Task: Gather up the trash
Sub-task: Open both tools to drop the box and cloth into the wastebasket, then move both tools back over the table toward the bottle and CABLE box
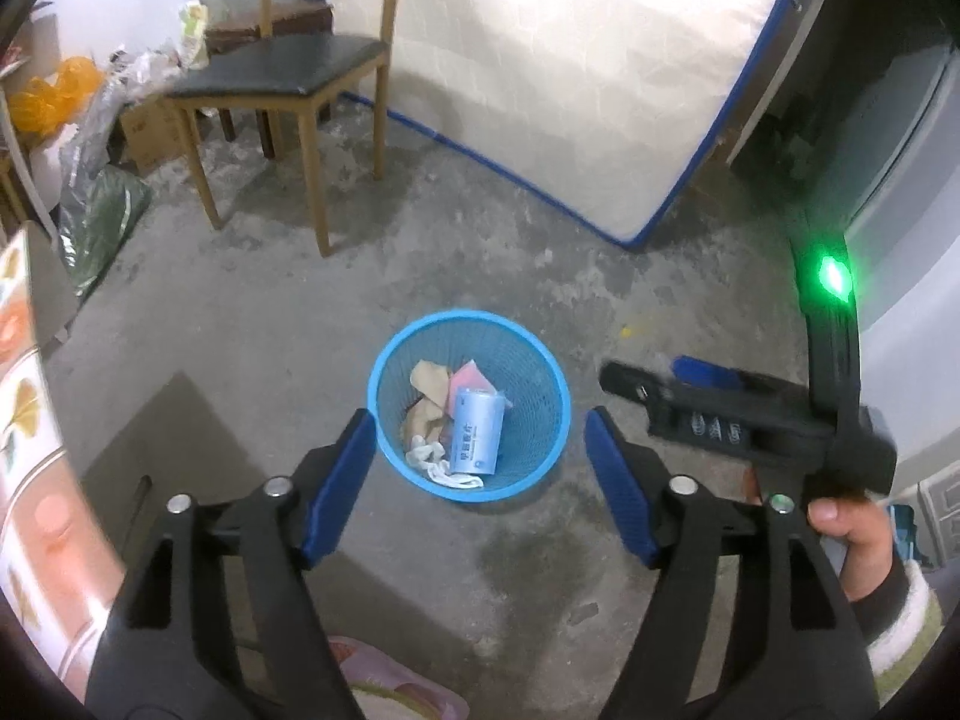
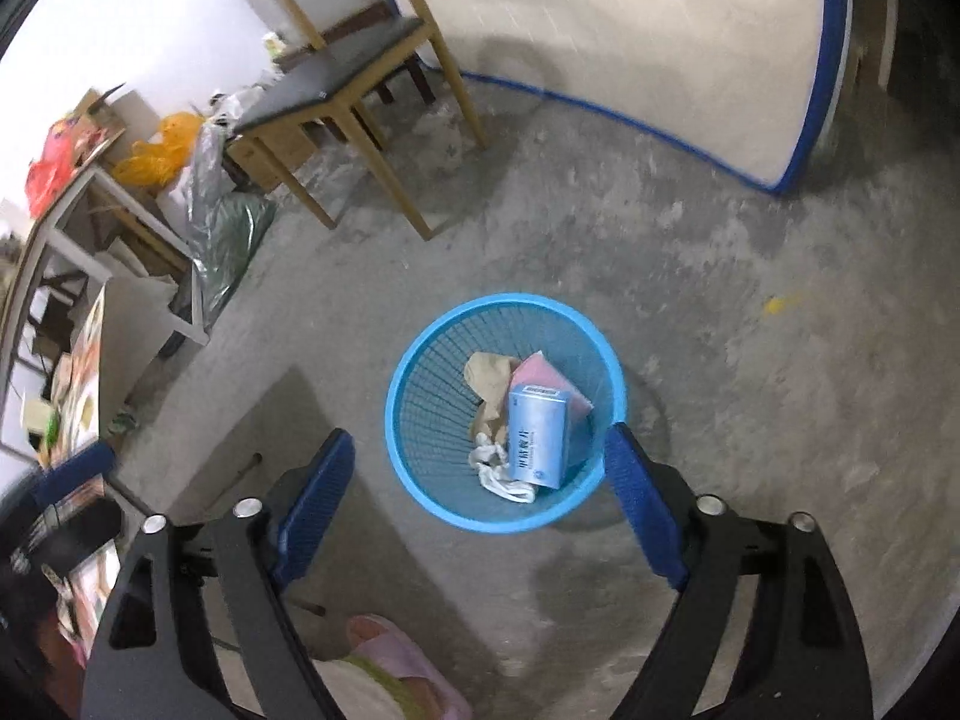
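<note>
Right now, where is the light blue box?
In both views, the light blue box lies inside the blue basket on the floor, beside crumpled brown paper.

Blue plastic mesh bin (image 2: 420,360), glossy carton (image 2: 537,441), crumpled paper (image 2: 489,381), rough concrete floor (image 2: 720,390), prob. wood chair (image 2: 384,174).

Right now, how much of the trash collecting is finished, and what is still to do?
Done: the blue basket already holds a light blue box, brown paper, a pink sheet and a white crumpled piece. In hand: nothing; the left gripper and the right gripper are both open and empty above the basket. Left: no loose trash shows on the floor nearby; the rest I cannot tell.
</note>
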`<state>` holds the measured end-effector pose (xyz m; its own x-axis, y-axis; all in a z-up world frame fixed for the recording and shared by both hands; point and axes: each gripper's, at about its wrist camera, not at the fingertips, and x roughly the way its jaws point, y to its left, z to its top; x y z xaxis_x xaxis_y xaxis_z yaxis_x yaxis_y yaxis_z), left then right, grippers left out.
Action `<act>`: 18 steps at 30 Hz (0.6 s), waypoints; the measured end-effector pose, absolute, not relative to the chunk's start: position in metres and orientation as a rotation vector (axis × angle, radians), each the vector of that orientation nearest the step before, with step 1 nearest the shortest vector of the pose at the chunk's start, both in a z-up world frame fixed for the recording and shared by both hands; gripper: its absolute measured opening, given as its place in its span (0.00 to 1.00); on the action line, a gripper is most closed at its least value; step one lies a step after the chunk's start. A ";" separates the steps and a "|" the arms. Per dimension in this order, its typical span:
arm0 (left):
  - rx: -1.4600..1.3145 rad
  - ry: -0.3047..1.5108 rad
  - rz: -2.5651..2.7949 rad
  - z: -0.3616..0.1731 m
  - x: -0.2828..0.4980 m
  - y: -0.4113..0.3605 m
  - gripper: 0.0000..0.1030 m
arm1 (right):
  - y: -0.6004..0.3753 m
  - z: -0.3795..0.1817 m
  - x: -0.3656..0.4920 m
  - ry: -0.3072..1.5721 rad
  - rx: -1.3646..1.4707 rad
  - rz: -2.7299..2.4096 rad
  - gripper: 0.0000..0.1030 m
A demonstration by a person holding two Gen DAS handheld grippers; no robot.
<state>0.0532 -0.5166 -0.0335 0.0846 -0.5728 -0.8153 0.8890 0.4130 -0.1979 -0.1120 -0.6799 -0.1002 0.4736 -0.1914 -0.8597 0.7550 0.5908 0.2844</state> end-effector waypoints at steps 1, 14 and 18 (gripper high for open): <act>0.386 0.965 -1.128 -0.026 0.051 -0.506 0.70 | -0.670 -0.094 -0.118 0.890 0.695 -0.657 0.88; 0.209 0.887 -0.987 0.026 0.056 -0.353 0.76 | -0.531 0.000 -0.148 0.774 0.149 -0.907 0.94; 0.173 0.868 -0.919 0.035 0.060 -0.308 0.76 | -0.488 0.018 -0.134 0.768 0.015 -0.870 0.94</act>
<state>0.0605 -0.3081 0.0352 0.3034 -0.6240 -0.7202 0.7547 0.6187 -0.2182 -0.1343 -0.4882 0.0184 0.3986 -0.6825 -0.6126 0.6928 0.6618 -0.2866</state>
